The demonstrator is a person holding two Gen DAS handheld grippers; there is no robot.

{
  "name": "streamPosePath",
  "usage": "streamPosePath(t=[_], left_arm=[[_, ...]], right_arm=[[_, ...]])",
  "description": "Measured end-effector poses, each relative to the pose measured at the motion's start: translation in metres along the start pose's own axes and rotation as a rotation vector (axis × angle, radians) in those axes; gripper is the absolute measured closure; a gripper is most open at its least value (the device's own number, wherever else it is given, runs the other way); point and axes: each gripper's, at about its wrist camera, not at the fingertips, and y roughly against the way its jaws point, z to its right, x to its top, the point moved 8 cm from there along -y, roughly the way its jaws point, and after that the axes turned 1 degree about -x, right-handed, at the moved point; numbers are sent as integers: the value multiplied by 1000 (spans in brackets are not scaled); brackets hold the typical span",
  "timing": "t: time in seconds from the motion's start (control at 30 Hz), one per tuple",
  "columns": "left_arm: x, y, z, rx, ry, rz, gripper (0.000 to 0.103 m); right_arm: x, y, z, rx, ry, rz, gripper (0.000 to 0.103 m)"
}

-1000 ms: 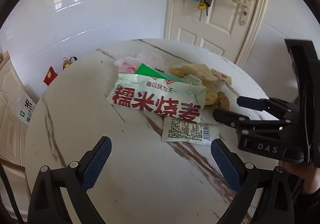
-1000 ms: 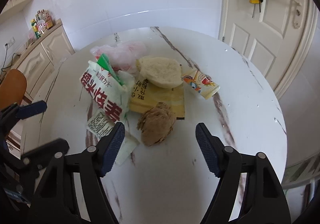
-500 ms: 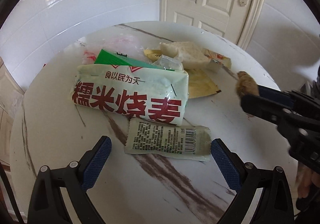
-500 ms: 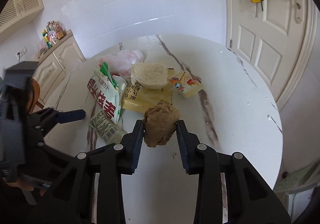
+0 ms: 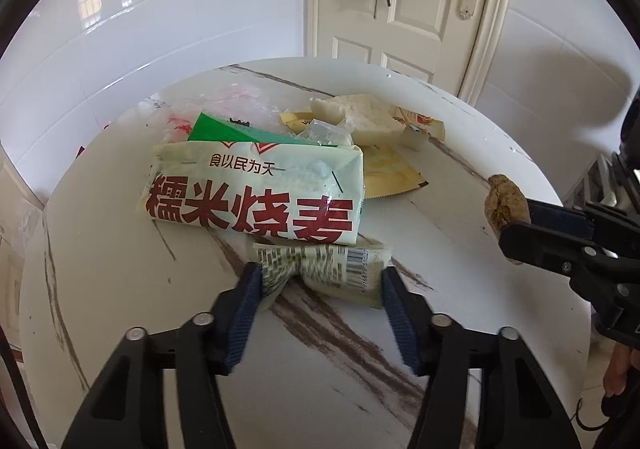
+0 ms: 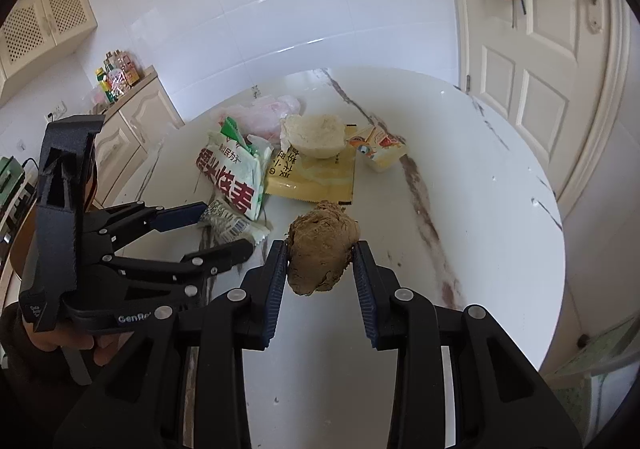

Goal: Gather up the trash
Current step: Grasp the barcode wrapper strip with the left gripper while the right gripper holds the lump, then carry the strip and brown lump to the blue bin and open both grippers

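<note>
Right tongs (image 6: 320, 265) clamp the brown lump (image 6: 322, 247); left tongs (image 5: 320, 281) just closed, crumpling the barcode sachet (image 5: 324, 265) — thin film, could slip free.

My near bag (image 5: 256, 193) reads 食以民为天 in small print over big red 糯米烧麦. My left gripper's body (image 6: 132, 316) says GenRo, cut off. The wrapper's (image 5: 324, 263) barcode print is unreadable.

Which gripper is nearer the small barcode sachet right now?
Left. The left gripper has just been closing around the barcode sachet, its pads at both ends, crumpling it. The right gripper is off to the side, clamped on a brown lump.
</note>
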Motion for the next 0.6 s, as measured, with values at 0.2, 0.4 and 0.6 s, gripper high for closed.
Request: streamPosePath(t=[0.2,0.4,0.6], left_arm=[[-12,18,2,-24,27,-3,101],[-23,34,5,-80,75,1,102],[-24,66,23,-163,66,44,102]], right_arm=[[-12,14,-5,-2,-13,6,71],[-21,31,-11,0,-18,22,71],[-29,51,-12,-1,-24,50,71]])
